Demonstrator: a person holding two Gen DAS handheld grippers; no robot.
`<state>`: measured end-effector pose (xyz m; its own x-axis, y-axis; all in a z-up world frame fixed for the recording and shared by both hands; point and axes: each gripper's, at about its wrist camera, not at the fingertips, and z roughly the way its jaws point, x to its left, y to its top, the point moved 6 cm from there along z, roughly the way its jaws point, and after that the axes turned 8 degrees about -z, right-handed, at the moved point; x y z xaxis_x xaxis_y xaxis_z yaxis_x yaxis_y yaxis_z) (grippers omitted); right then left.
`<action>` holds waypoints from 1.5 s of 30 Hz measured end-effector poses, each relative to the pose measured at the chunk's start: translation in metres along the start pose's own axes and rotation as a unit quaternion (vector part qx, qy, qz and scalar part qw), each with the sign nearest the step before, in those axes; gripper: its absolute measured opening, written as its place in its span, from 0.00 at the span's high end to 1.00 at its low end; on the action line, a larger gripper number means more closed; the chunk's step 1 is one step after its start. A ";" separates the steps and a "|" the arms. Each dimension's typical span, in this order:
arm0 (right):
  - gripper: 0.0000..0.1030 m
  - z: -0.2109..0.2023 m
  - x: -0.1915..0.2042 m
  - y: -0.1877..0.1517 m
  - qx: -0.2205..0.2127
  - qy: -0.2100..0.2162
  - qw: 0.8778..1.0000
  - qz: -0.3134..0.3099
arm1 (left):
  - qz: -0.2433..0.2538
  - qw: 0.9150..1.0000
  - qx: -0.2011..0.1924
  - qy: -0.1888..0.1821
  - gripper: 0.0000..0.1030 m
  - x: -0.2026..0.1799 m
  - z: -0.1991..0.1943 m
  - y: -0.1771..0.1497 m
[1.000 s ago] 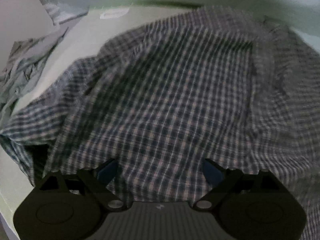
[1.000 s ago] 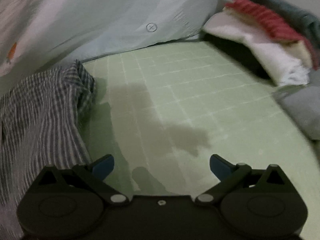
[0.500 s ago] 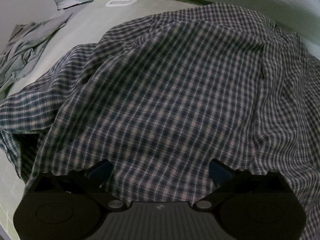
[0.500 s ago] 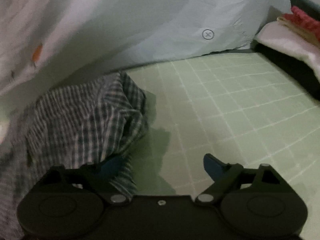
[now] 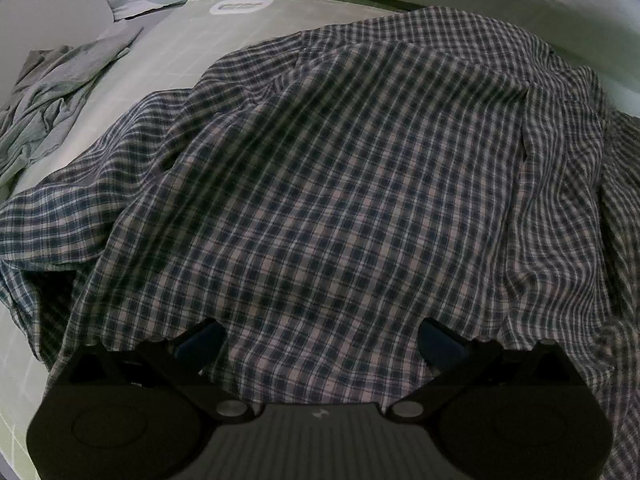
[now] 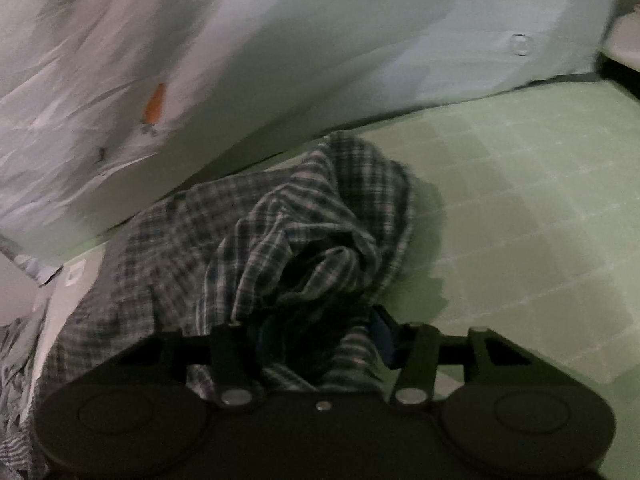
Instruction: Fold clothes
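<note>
A dark blue and white plaid shirt lies spread and rumpled over a green gridded mat. My left gripper is open, low over the shirt's near part, and cloth fills the wide gap between its blue pads. In the right wrist view, a bunched end of the same shirt lies on the mat. My right gripper is shut on this bunch, its fingers drawn in around a thick fold. The fabric partly hides the left pad.
A crumpled grey-green garment lies at the far left of the mat. A pale sheet with a carrot print hangs along the back edge. The mat lies bare to the right of the bunched cloth.
My right gripper swung left from bare mat onto the shirt's bunched end and closed on it. The left gripper stayed open, shifting slightly over the shirt.
</note>
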<state>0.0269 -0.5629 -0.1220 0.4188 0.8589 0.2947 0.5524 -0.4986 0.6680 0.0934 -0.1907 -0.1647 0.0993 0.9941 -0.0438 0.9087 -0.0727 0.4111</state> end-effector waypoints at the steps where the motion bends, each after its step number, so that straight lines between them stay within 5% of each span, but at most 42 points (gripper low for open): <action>1: 0.50 0.004 0.003 0.000 0.005 -0.001 1.000 -0.004 | 0.000 1.000 -0.001 0.000 0.00 -0.001 0.000 0.000; 4: 0.49 0.014 0.004 -0.006 0.035 -0.042 0.999 -0.006 | 0.000 1.000 -0.003 -0.001 0.00 0.003 0.002 -0.002; 8: 0.50 0.010 0.000 -0.015 0.038 -0.035 0.999 0.006 | 0.000 1.000 -0.006 -0.001 0.00 0.005 0.003 -0.006; 10: 0.60 0.006 -0.001 -0.018 0.043 -0.021 0.999 -0.002 | 0.000 1.000 -0.007 -0.001 0.00 0.005 0.003 -0.006; 12: 0.88 0.000 -0.003 -0.024 0.047 -0.007 0.999 0.000 | 0.000 1.000 -0.008 -0.002 0.00 0.004 0.003 -0.006; 13: 0.90 -0.003 -0.003 -0.025 0.042 -0.002 0.999 -0.005 | 0.001 1.000 -0.008 -0.002 0.00 0.003 0.003 -0.005; 20: 0.93 -0.070 -0.027 0.010 -0.057 -0.105 0.990 -0.077 | 0.001 1.000 -0.014 -0.003 0.00 0.005 0.008 -0.006; 26: 0.93 -0.155 -0.063 0.056 -0.172 -0.233 0.950 -0.119 | 0.001 1.000 -0.018 -0.004 0.00 0.010 0.011 -0.010; 29: 0.93 -0.176 -0.084 0.059 -0.185 -0.259 0.941 -0.115 | 0.000 1.000 -0.019 -0.003 0.00 0.010 0.012 -0.012; 32: 0.84 -0.162 -0.116 0.041 -0.132 -0.271 0.950 -0.079 | 0.000 1.000 -0.019 -0.002 0.00 0.006 0.011 -0.016; 34: 0.67 -0.150 -0.136 0.020 -0.084 -0.282 0.955 -0.047 | -0.001 1.000 -0.019 -0.002 0.00 0.007 0.012 -0.019; 41: 0.44 -0.150 -0.169 -0.034 -0.057 -0.261 0.961 0.075 | 0.000 1.000 -0.015 -0.001 0.00 0.008 0.012 -0.010; 45: 0.35 -0.153 -0.190 -0.048 -0.054 -0.297 0.948 0.106 | 0.000 1.000 -0.014 -0.001 0.00 0.009 0.013 -0.008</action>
<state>-0.1897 -0.6842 -0.1059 0.8613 0.5079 0.0152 0.3468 -0.6094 0.7130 0.0922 -0.1826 -0.1801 0.0994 0.9940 -0.0460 0.8975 -0.0696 0.4355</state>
